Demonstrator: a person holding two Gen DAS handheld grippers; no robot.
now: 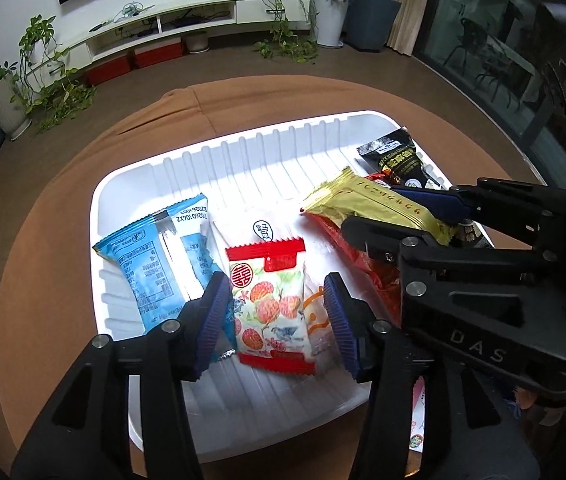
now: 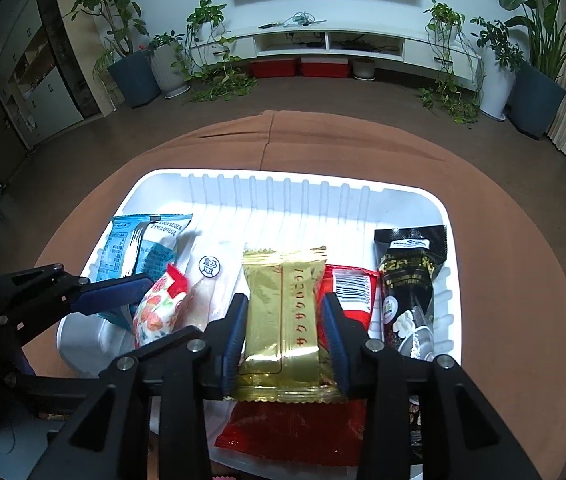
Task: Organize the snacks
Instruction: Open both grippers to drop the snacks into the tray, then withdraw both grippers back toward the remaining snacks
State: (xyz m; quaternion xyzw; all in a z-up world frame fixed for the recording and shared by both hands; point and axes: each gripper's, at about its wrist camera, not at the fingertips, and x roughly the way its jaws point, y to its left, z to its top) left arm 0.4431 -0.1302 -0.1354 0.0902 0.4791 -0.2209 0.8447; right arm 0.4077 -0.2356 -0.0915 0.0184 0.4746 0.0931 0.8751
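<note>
**Both packets sitting between spread jaws, inside the tray**

We are looking at the white ribbed plastic tray (image 2: 415, 200) on the brown cloth. The right gripper (image 2: 285, 344) is straddling the gold foil snack packet (image 2: 283, 320) – long axis running straight along the fingers, jaws apart with gaps showing on both sides, not clamping. The left gripper (image 1: 277, 324) is doing the same over the red-and-white fruit-print packet (image 1: 271, 304), pads clear of it. Each packet is lying directly under its own gripper, so we are judging neither needs to cross over. The blue packet (image 1: 155, 264) is resting at the tray's left, the black one (image 2: 411, 280) at its right.
</note>
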